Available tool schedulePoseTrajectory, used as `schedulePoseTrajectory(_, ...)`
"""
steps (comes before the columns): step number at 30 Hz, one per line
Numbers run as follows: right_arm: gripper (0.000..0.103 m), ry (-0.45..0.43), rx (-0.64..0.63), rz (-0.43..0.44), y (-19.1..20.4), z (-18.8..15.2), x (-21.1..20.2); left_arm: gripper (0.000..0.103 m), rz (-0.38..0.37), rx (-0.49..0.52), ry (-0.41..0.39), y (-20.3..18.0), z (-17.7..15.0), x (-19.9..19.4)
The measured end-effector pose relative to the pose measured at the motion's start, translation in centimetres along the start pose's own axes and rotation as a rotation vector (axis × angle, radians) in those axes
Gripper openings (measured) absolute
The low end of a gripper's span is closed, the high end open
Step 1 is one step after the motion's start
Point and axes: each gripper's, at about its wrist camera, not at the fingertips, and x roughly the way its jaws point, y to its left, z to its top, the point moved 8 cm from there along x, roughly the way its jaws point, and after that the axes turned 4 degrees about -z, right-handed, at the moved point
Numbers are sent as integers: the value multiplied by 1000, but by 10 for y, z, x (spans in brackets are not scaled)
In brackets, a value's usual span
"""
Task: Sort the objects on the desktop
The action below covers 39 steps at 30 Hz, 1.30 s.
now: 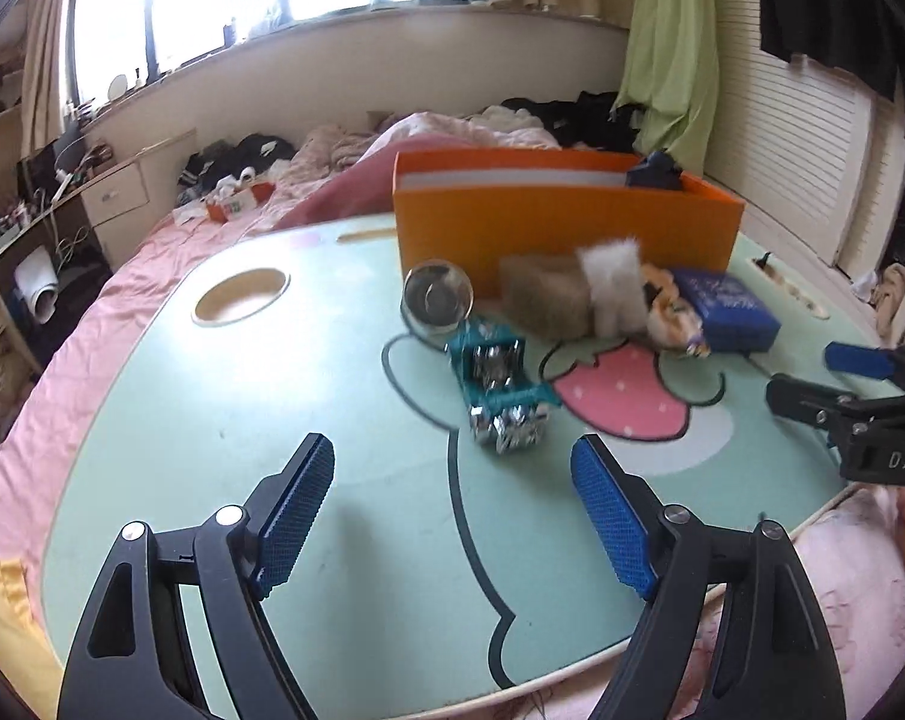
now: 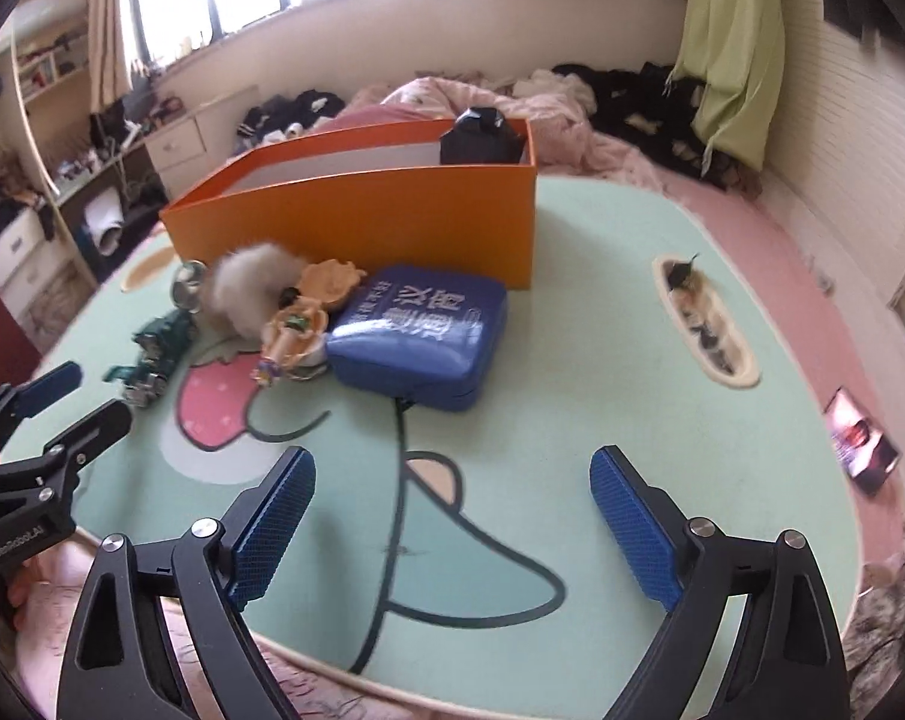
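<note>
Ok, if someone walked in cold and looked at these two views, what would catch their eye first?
Probably the tall orange box standing at the far side of the mint-green cartoon table, a dark object poking above its rim. Right in front of it lies a cluster of clutter: a blue zip case, a fluffy white toy and a teal toy truck. Both grippers hang open over the near edge.

Black left gripper with blue ribbed pads [image 1: 452,516] stood wide, empty. Matching right gripper [image 2: 452,525], at three o'clock, likewise.

Dark object [image 2: 481,137] in orange box [image 2: 362,216] mostly hidden by wall; furry toy [image 1: 611,285] blurred; figurine [image 2: 299,324] details unreadable.
</note>
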Motion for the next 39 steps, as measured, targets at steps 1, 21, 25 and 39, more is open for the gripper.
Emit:
schedulePoseTrajectory(1,100,5,-11,-15,0,-2,2,84,-2,-11,-20,1,-1,0)
schedulePoseTrajectory(21,103,-14,-30,-3,0,0,10,103,-26,-23,-44,5,-3,7)
schedulePoseTrajectory(25,103,-17,-28,-3,1,3,8,103,-27,-22,-45,5,-3,7)
schedulePoseTrajectory(39,103,-33,-12,11,2,7,2,103,-28,-22,-46,5,-3,6)
